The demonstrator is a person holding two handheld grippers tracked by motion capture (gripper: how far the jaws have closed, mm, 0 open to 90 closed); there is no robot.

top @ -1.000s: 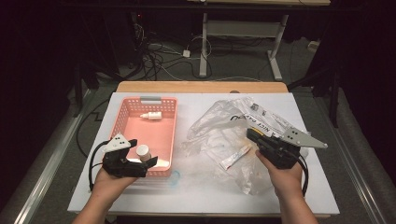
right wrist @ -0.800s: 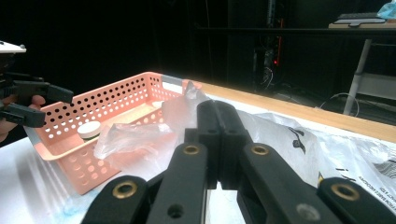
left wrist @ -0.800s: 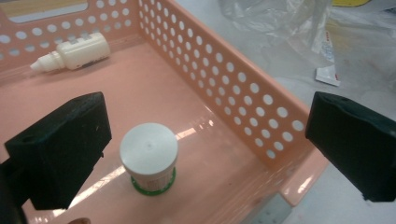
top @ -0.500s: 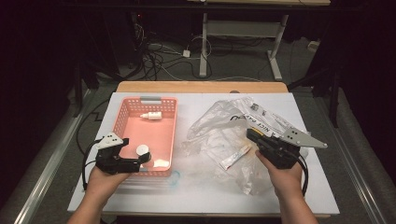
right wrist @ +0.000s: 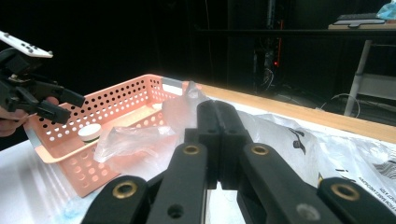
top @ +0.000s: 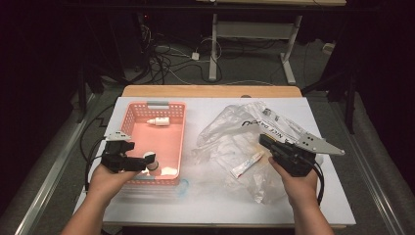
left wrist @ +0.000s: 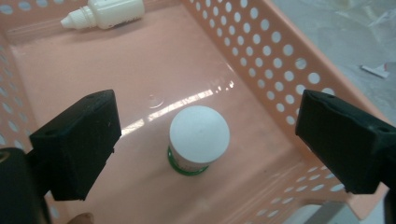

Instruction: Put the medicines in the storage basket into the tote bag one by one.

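Left gripper [top: 147, 161]: held low at the pink basket's near-left corner, forearm entering from 6 o'clock, jaws aimed toward 3 o'clock across the basket. Jaws stand wide and have just been closing a little; nothing pressed between them.
White-capped jar [left wrist: 198, 140]: upright on the basket floor, green band at its base, between the left gripper's jaws in the left gripper view and apart from both pads.
Pink basket [top: 178, 132]: perforated walls, on the white table [top: 205, 210], left half.
Dropper bottle [top: 158, 121]: white, lying on its side at the basket's 12 o'clock end, well apart from the jar.
Right gripper [top: 264, 141]: forearm from 6 o'clock, jaws pointing toward 10 o'clock over the clear plastic bag [top: 235, 132]. Jaws fully together; whether a fold of film is pinched cannot be told, the tips lying against crumpled plastic.
White tube [top: 247, 164]: seen through the bag, just at 7 o'clock of the right gripper; print illegible.
Cut off: basket's near wall partly behind the left hand [top: 105, 178]; bag lettering only partly readable.
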